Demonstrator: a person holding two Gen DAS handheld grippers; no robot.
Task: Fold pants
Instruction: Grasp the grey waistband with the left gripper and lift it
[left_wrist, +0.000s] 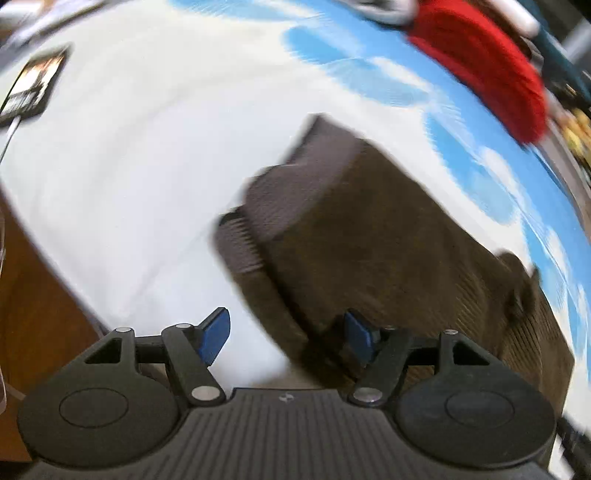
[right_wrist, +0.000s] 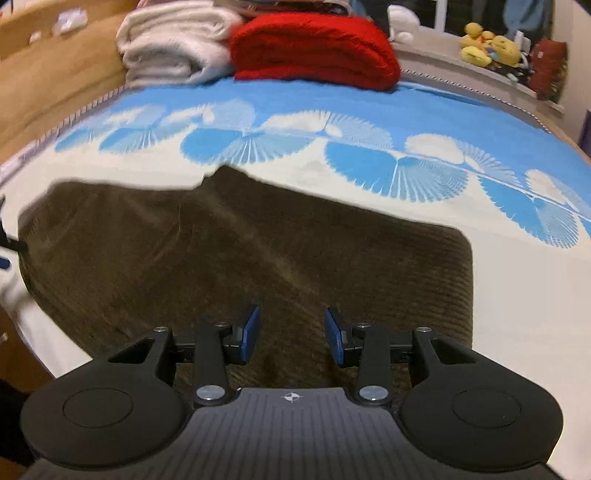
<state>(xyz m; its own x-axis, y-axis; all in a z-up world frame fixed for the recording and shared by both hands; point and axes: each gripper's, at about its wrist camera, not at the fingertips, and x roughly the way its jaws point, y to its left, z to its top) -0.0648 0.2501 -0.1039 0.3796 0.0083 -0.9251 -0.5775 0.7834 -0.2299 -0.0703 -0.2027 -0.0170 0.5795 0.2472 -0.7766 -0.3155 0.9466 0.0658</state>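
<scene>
Brown corduroy pants (right_wrist: 240, 251) are spread, folded, across the middle of the right wrist frame on a white and blue bedspread (right_wrist: 406, 110). The right gripper (right_wrist: 291, 334) is held part open above them, gripping nothing. The left gripper (left_wrist: 286, 336) is seen wide open and empty at their edge.

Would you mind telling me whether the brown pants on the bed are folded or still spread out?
Folded. The pants lie as a compact block, and the left wrist view shows layers stacked at the cuff end.
</scene>
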